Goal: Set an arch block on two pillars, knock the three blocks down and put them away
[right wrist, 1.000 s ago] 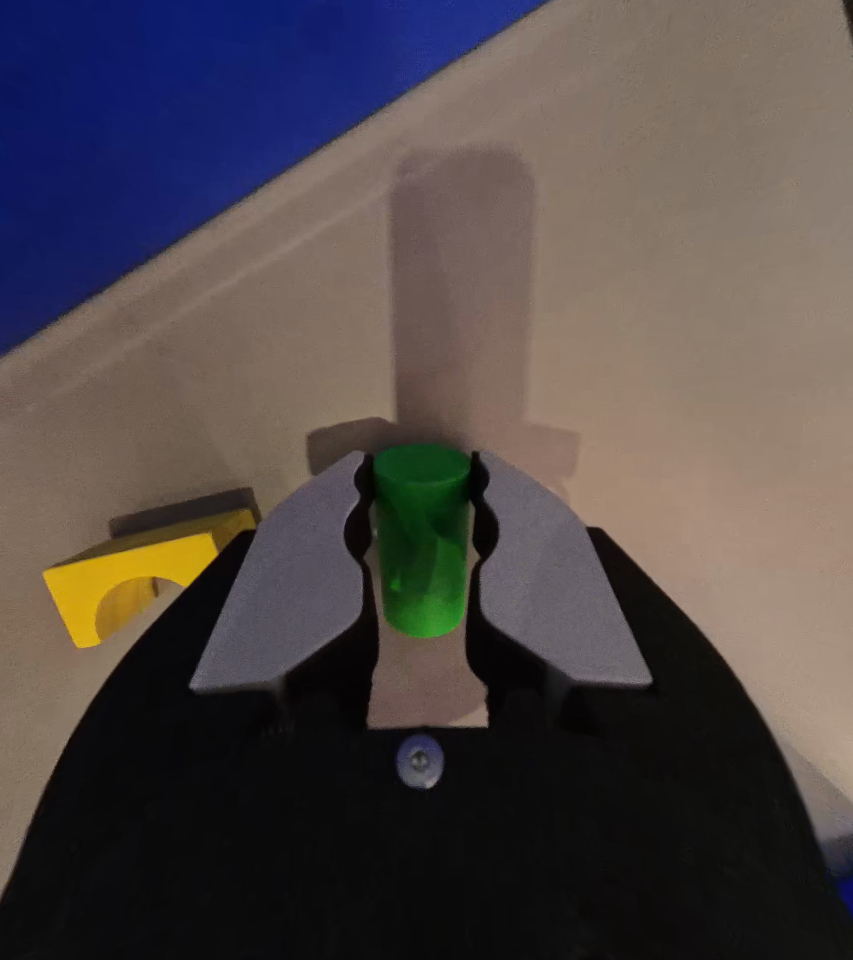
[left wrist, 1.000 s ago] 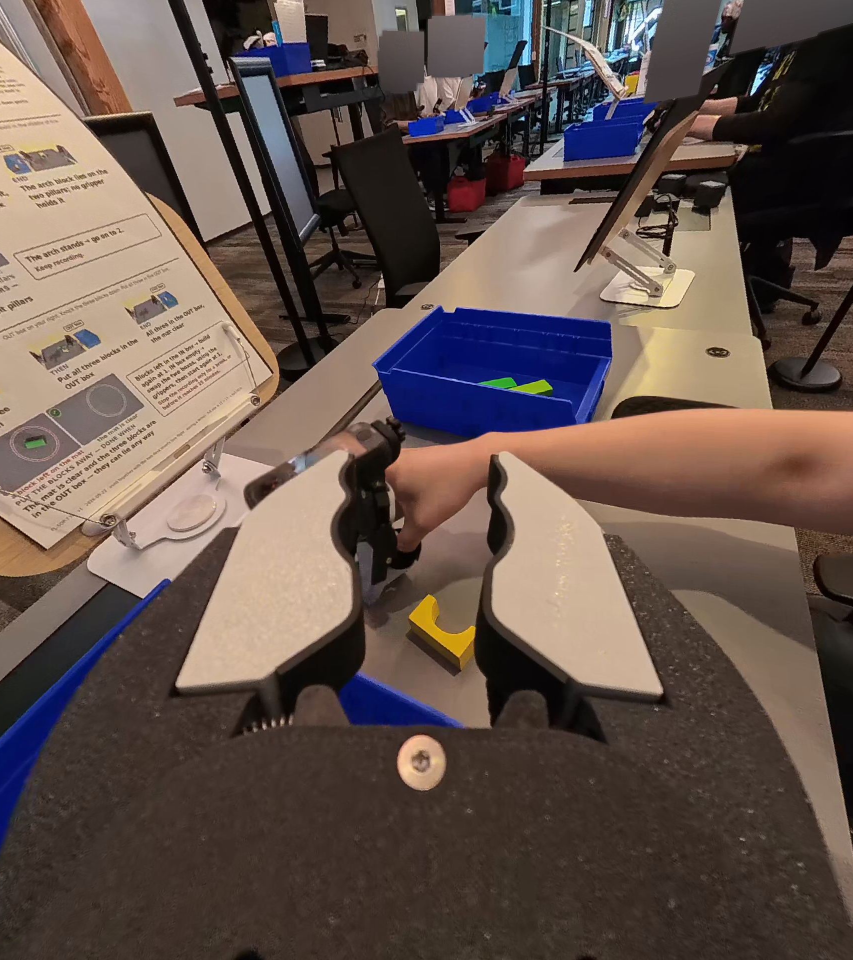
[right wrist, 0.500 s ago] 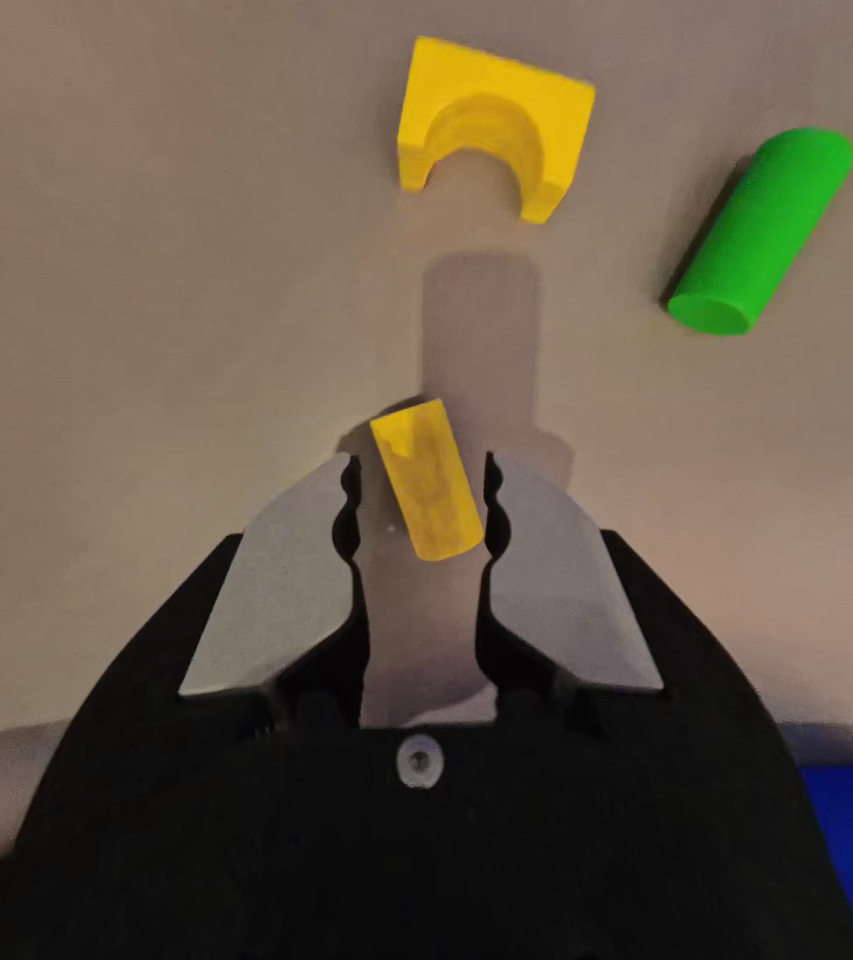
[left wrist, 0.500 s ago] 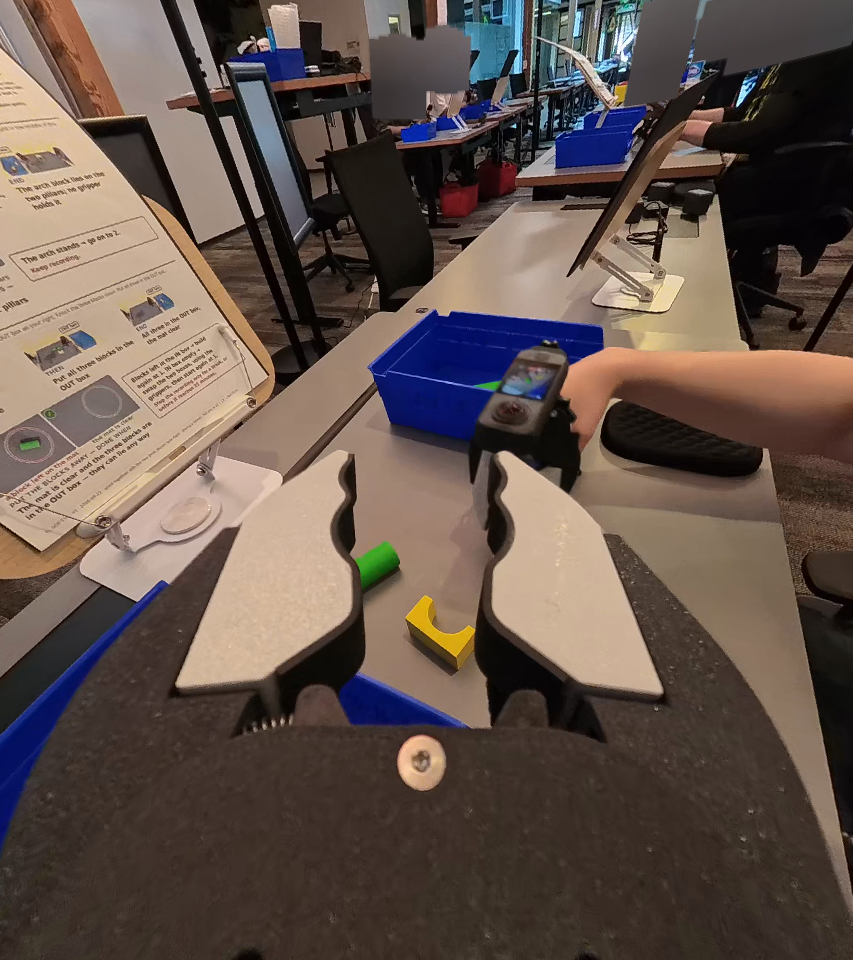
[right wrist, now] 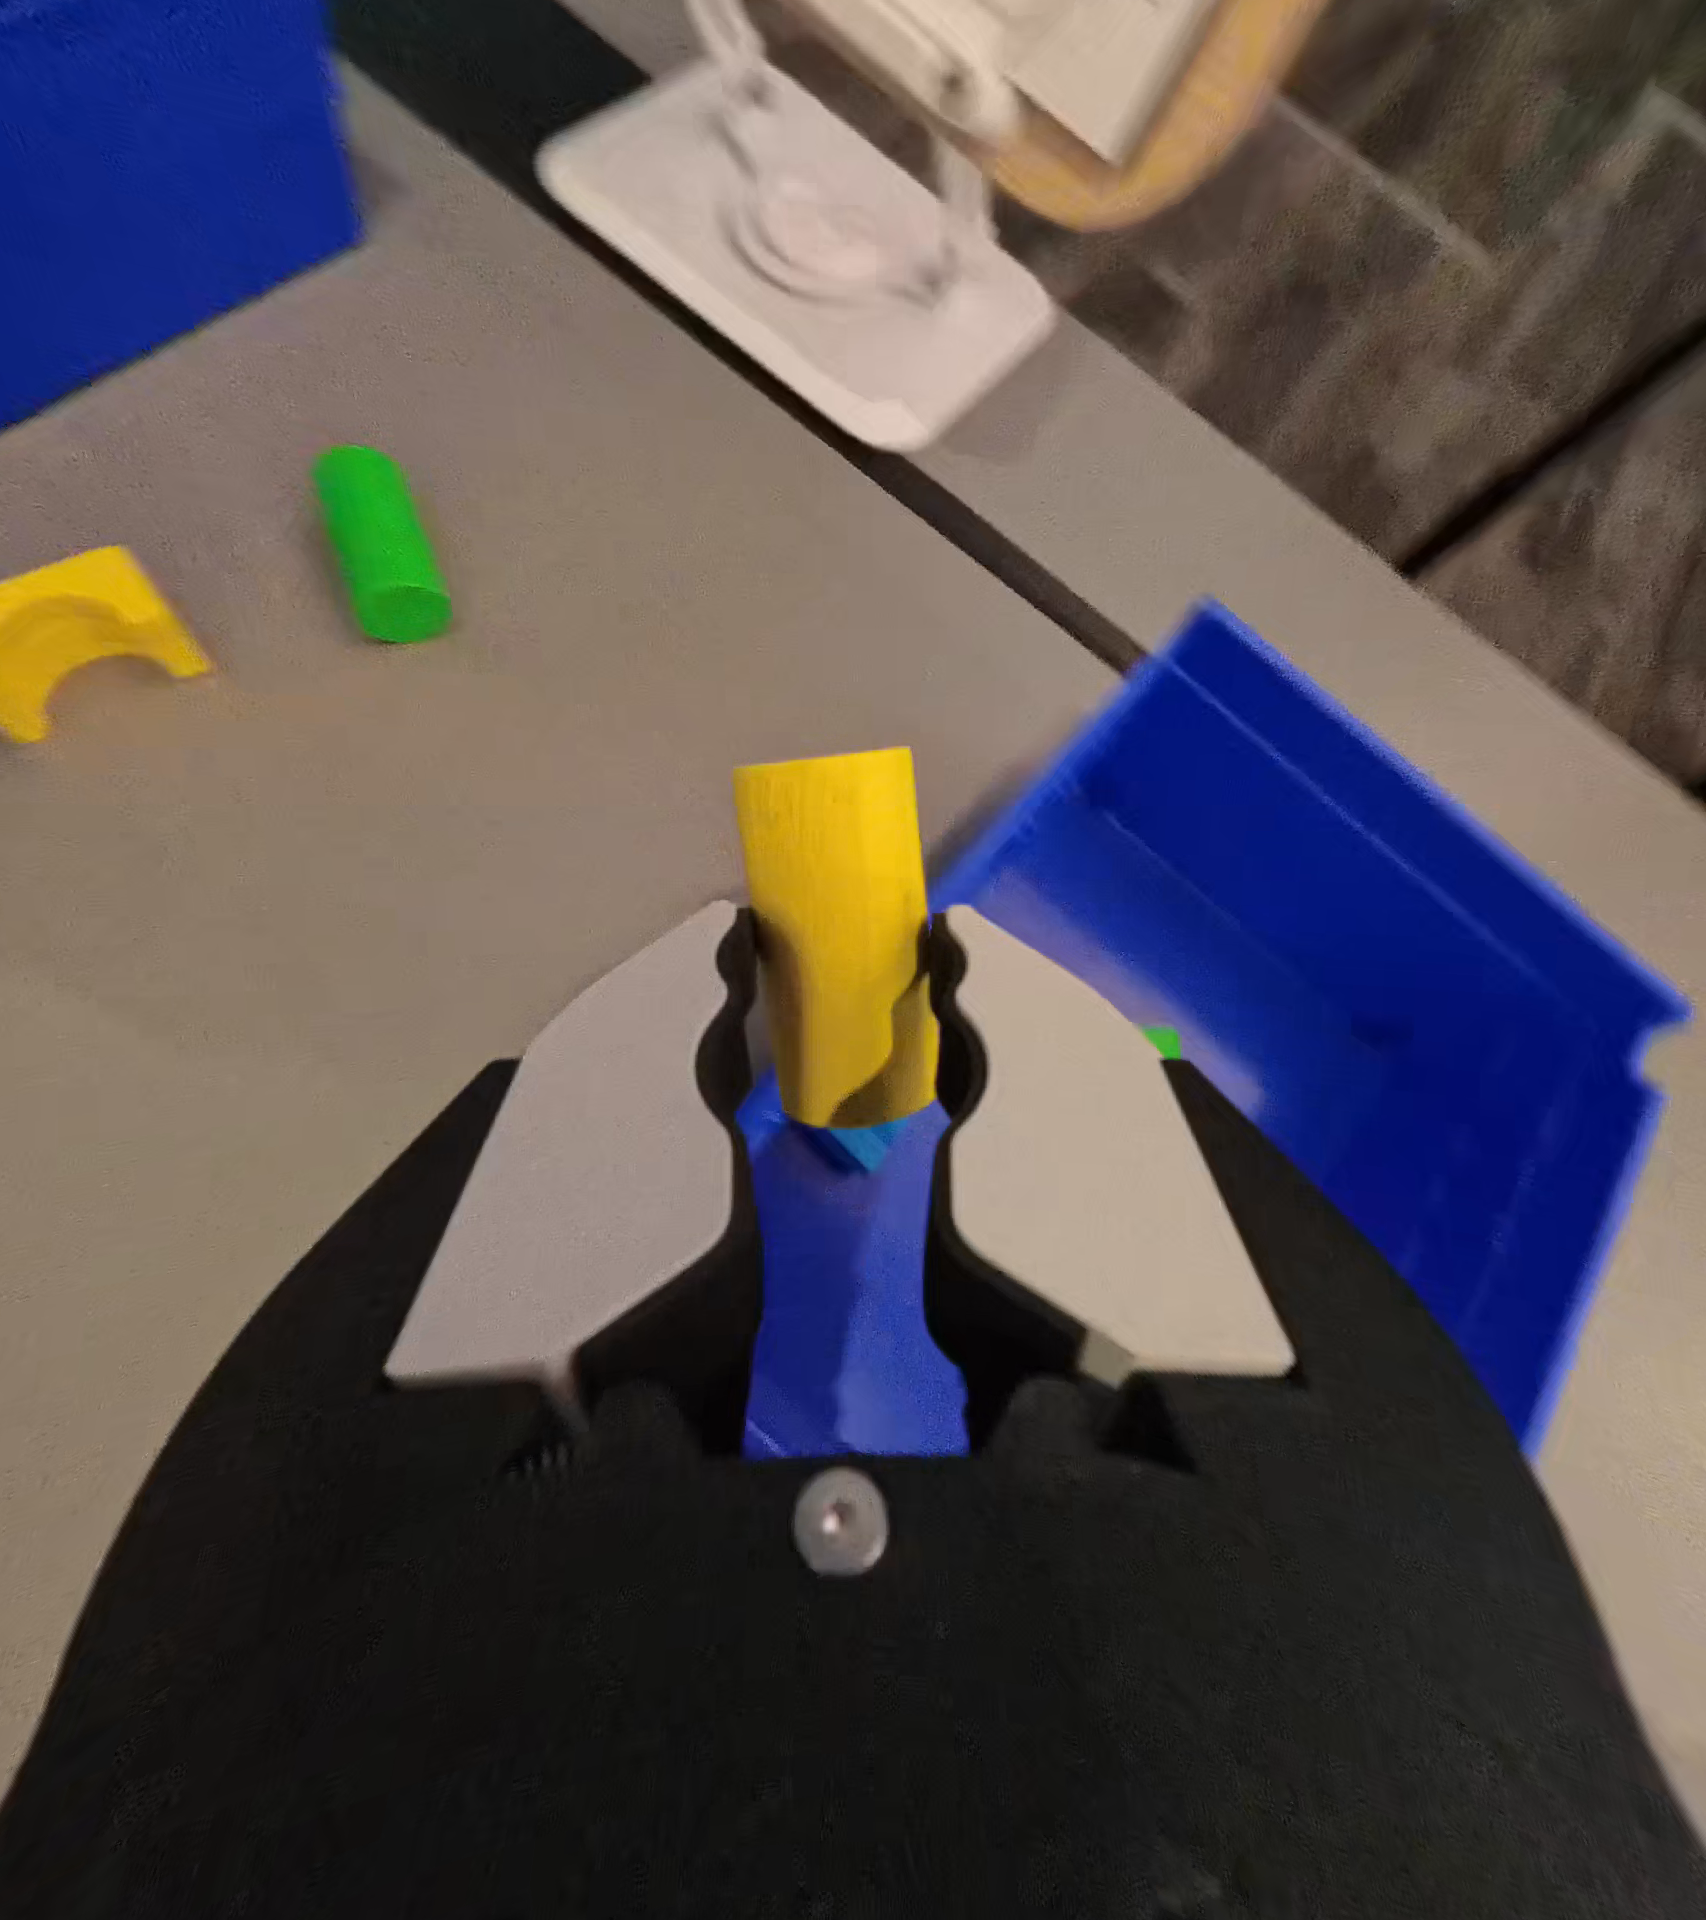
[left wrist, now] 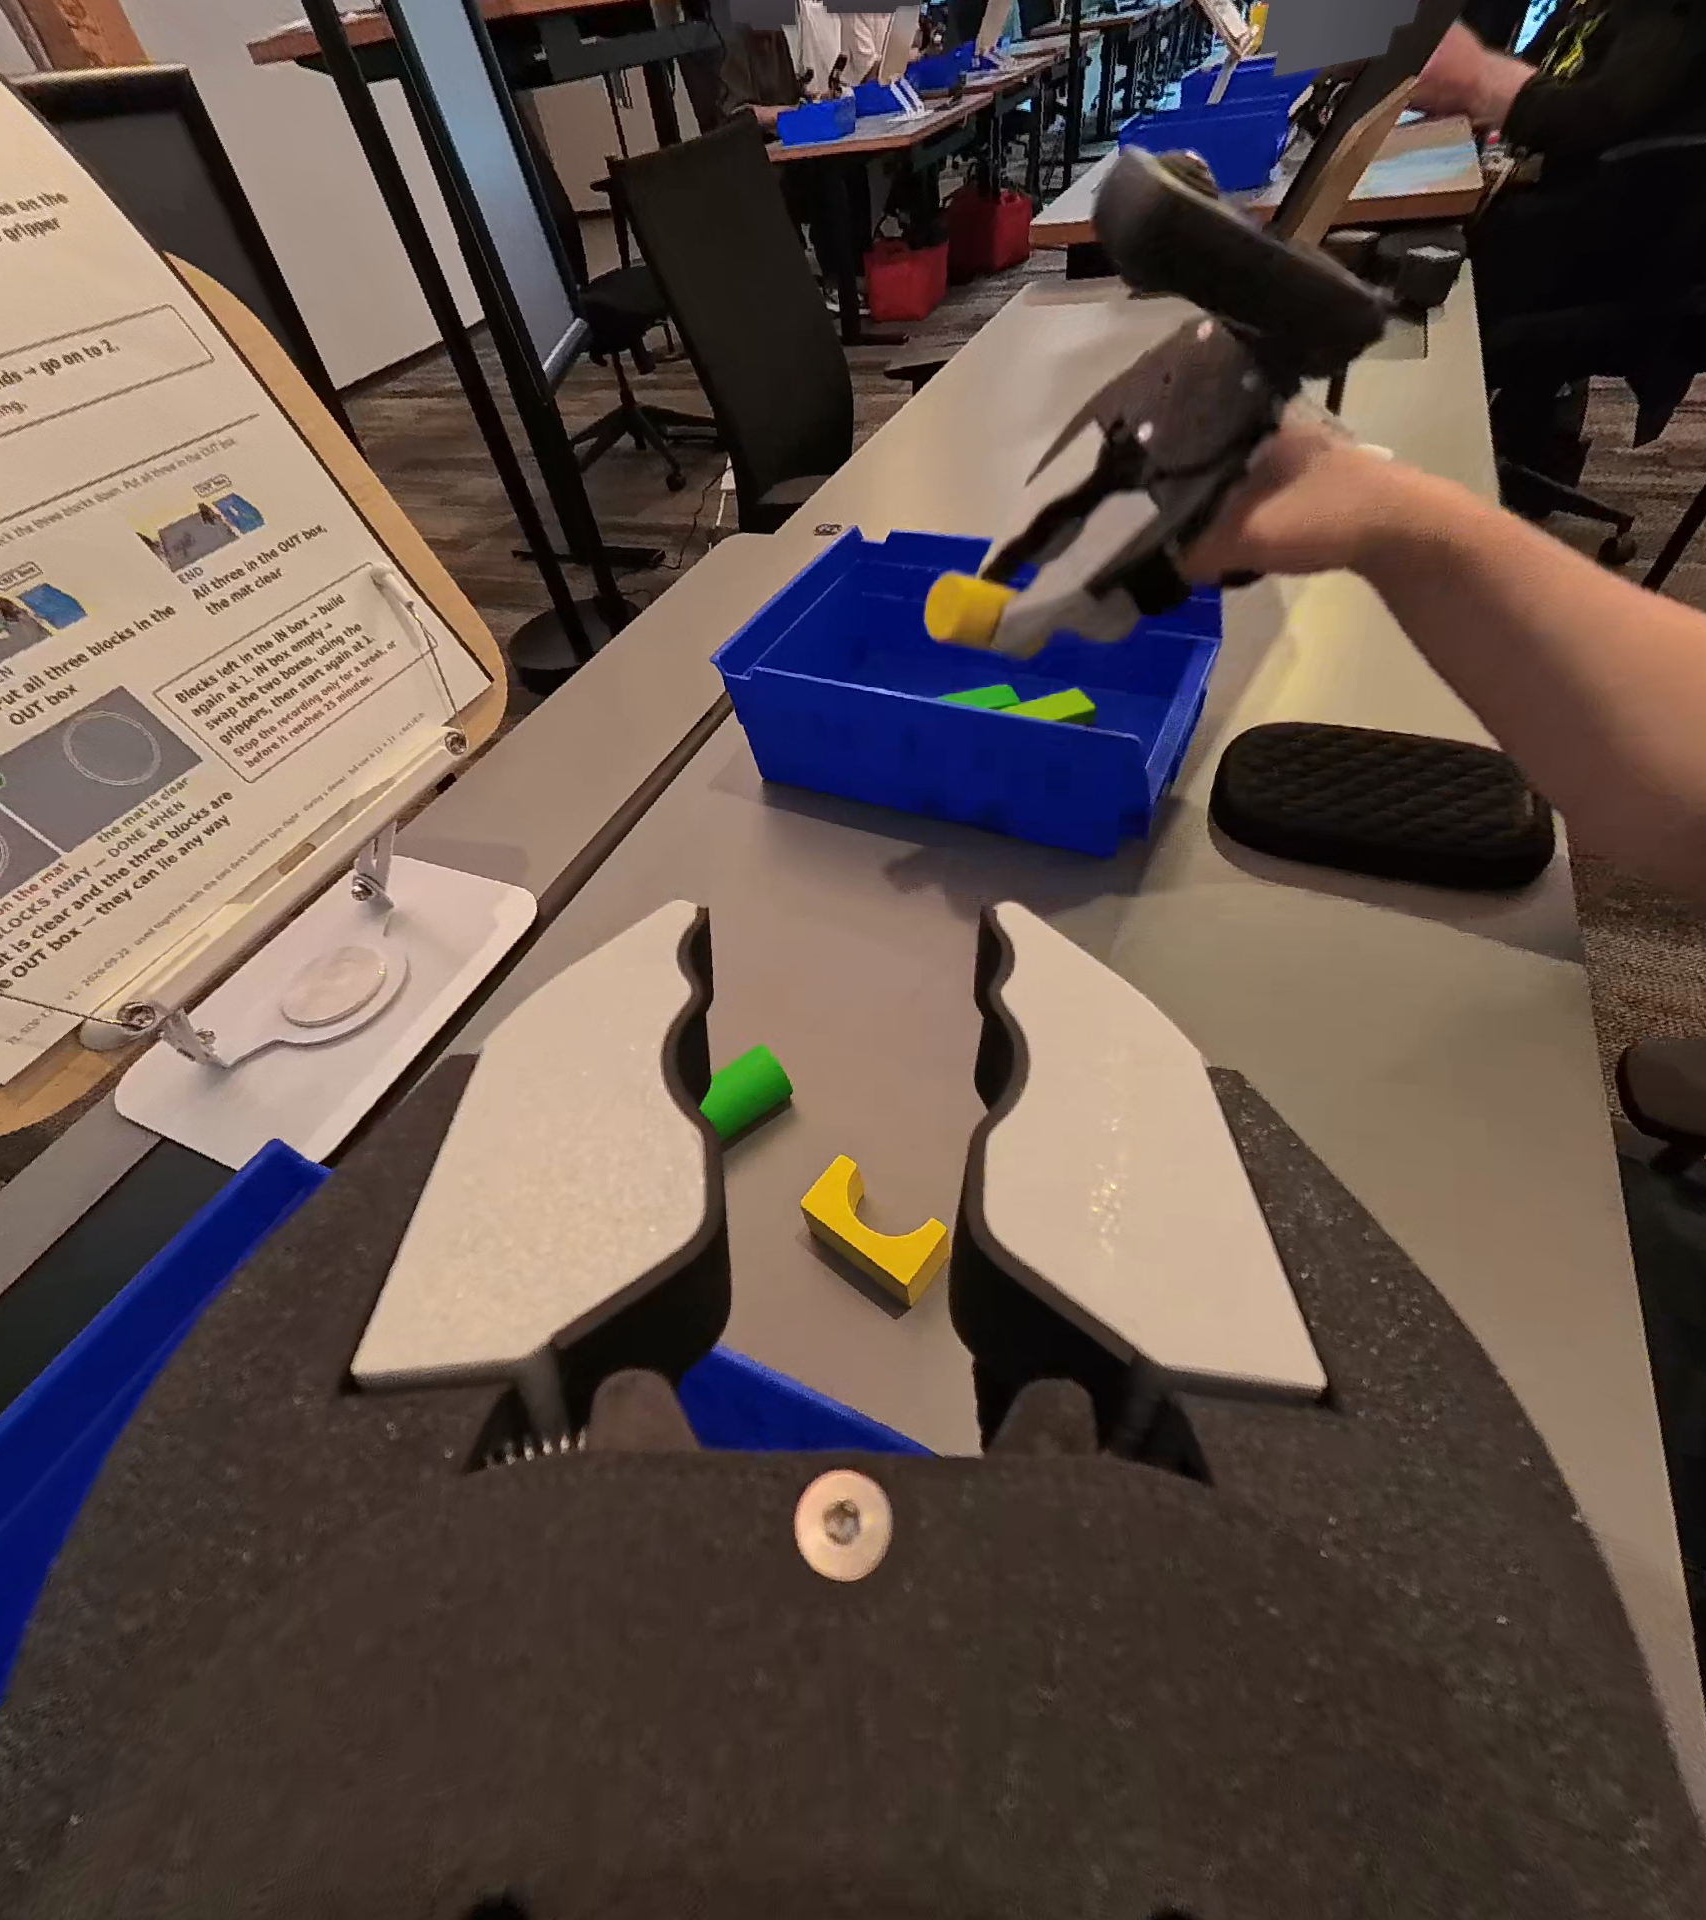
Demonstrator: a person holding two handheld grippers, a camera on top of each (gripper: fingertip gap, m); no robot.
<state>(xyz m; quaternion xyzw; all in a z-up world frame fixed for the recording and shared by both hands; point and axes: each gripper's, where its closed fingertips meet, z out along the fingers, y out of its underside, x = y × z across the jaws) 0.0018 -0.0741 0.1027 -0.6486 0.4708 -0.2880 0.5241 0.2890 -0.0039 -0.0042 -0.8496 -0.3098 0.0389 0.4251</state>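
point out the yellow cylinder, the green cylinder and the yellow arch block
yellow cylinder [right wrist: 833, 914], right wrist view, its side above the fingers
green cylinder [right wrist: 379, 540], right wrist view, middle of its curved side
yellow arch block [left wrist: 875, 1252], left wrist view, its front face

Grey desk [left wrist: 1348, 1039], rows of desks [left wrist: 942, 114] w/ black chairs [left wrist: 745, 312], dark patterned carpet [left wrist: 475, 436]

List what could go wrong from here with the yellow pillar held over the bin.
1. The right gripper pinches the yellow pillar only near its lower half and at a tilt, so it may slip before release.
2. The pillar hangs near the bin's near wall; an early release could drop it on the table.
3. The green pillar lies on its side and may roll.
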